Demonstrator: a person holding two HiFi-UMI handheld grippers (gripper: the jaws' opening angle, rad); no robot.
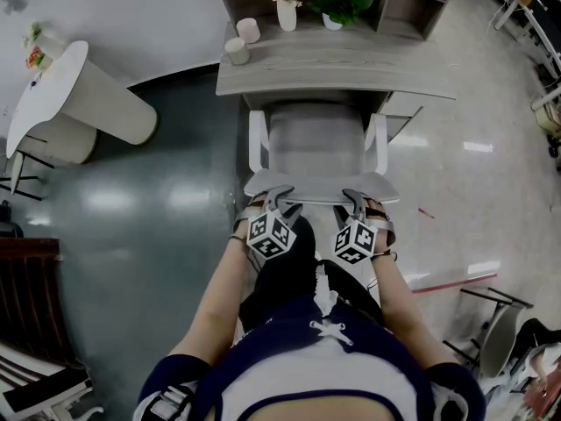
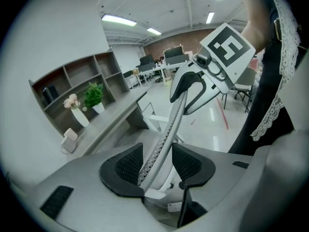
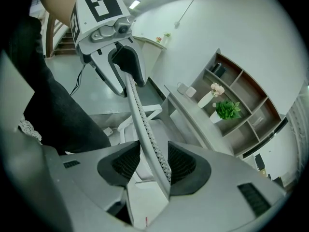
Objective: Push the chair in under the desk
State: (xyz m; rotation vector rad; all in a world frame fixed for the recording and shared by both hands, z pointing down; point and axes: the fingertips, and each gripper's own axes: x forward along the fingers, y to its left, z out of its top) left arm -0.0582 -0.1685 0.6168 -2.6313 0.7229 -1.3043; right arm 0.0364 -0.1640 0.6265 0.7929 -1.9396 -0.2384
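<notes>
A grey mesh-backed office chair (image 1: 316, 143) with white armrests stands with its seat partly under the grey desk (image 1: 351, 68). Its backrest top (image 1: 320, 185) faces me. My left gripper (image 1: 279, 198) straddles the left part of that top edge and my right gripper (image 1: 358, 202) straddles the right part. In the left gripper view, the backrest rim (image 2: 166, 134) runs between the left gripper's (image 2: 157, 161) pads, with a gap on one side. The right gripper view shows the same: the rim (image 3: 145, 129) passes between the right gripper's (image 3: 153, 163) pads with a gap.
On the desk stand a vase of flowers (image 1: 287, 3), a potted plant (image 1: 340, 3) and two cups (image 1: 248, 30). A white round table (image 1: 61, 86) is at the far left, and dark furniture (image 1: 31, 296) at the near left. A folding chair (image 1: 495, 323) and a red floor line (image 1: 451, 281) lie to the right.
</notes>
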